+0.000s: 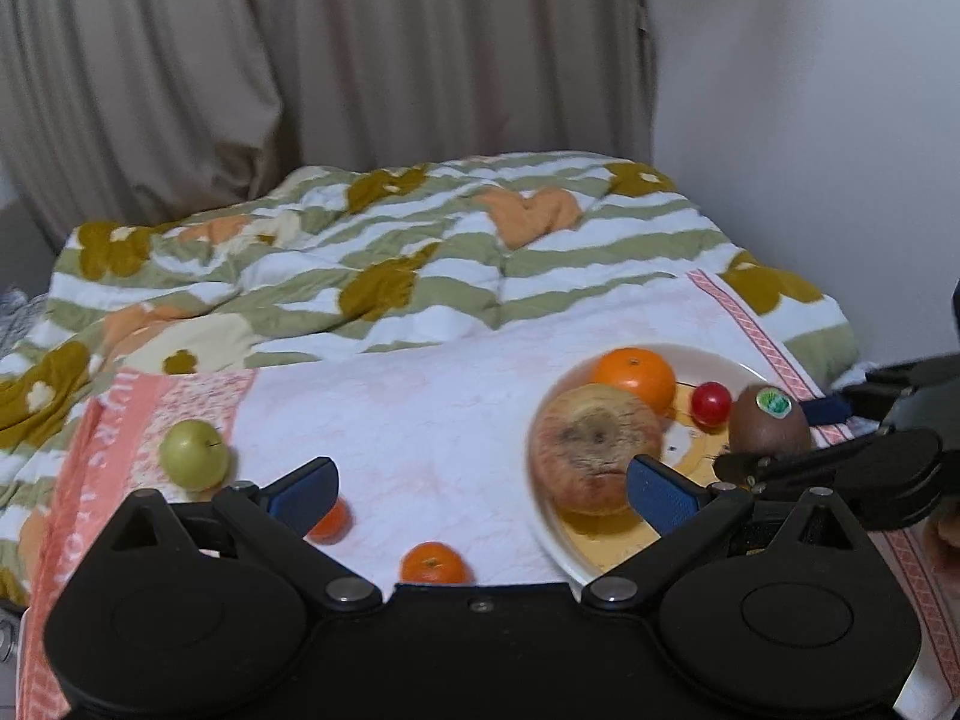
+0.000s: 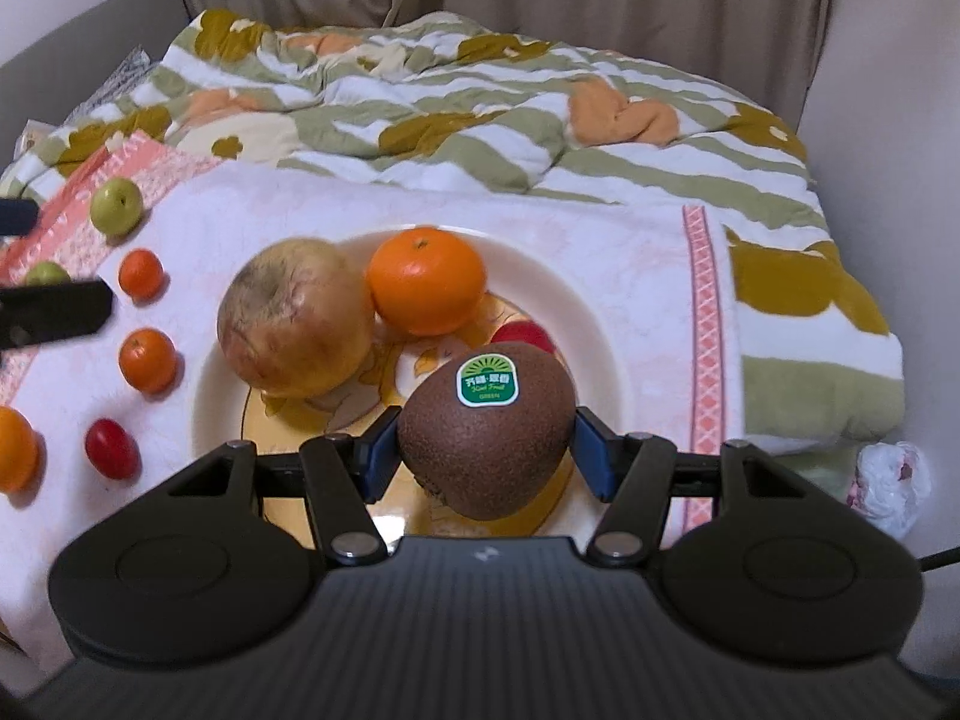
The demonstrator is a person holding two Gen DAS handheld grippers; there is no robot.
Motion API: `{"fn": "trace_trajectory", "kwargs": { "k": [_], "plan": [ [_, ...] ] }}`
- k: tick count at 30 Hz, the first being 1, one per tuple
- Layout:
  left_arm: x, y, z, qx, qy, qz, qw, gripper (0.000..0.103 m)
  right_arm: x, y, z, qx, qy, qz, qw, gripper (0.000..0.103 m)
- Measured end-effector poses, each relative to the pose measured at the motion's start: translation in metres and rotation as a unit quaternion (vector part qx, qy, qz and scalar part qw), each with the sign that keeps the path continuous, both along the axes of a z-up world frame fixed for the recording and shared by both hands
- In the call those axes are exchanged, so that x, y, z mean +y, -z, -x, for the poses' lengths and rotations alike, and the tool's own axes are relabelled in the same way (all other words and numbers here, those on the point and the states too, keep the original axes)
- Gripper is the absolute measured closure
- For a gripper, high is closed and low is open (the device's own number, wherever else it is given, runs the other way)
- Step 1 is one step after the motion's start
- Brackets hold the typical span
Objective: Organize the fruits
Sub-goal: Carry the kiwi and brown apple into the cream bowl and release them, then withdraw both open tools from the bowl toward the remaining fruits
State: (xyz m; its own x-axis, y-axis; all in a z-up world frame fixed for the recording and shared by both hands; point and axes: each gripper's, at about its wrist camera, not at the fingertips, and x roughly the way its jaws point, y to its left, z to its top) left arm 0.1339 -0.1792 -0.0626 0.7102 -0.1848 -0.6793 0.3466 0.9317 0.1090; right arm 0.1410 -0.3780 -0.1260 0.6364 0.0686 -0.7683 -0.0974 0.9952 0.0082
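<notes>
The kiwi [image 2: 486,432] hides most of a red tomato [image 2: 523,337] — plate [image 2: 600,324] centre pattern partly covered.

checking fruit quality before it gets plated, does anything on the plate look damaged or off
Yes: the large apple on the plate looks past its best, with dull, brownish, blotchy skin and dark marks around its top. The orange beside it and the kiwi held in the right gripper look sound.
</notes>
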Motion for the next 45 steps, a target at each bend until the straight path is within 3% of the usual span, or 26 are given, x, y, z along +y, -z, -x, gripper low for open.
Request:
{"fn": "trace_trajectory", "kwargs": {
  "k": [6, 8, 10, 16, 32, 45],
  "plan": [
    [0.011, 0.0, 0.009, -0.008, -0.024, -0.005, 0.9997, 0.0, 0.003, 0.009, -0.002, -0.001, -0.001, 0.002, 1.0, 0.028],
    [0.013, 0.001, 0.012, -0.009, -0.029, -0.005, 0.9995, 0.0, 0.003, 0.009, -0.001, -0.008, 0.001, 0.002, 1.0, 0.023],
    [0.014, 0.001, 0.015, -0.01, -0.034, -0.006, 0.9994, 0.0, 0.005, 0.006, 0.0, -0.022, 0.003, 0.014, 1.0, 0.0],
    [0.018, -0.002, 0.022, -0.012, -0.043, -0.005, 0.999, 0.0, 0.008, -0.002, 0.004, -0.043, 0.006, 0.033, 0.999, 0.0],
    [0.022, -0.035, 0.064, -0.047, -0.066, 0.015, 0.9966, 0.0, 0.002, -0.047, 0.053, -0.072, 0.005, 0.013, 0.997, 0.0],
    [0.067, -0.06, 0.102, -0.077, -0.095, 0.005, 0.9925, 0.0, 0.01, -0.089, 0.098, -0.1, 0.016, -0.002, 0.995, 0.0]
  ]
}}
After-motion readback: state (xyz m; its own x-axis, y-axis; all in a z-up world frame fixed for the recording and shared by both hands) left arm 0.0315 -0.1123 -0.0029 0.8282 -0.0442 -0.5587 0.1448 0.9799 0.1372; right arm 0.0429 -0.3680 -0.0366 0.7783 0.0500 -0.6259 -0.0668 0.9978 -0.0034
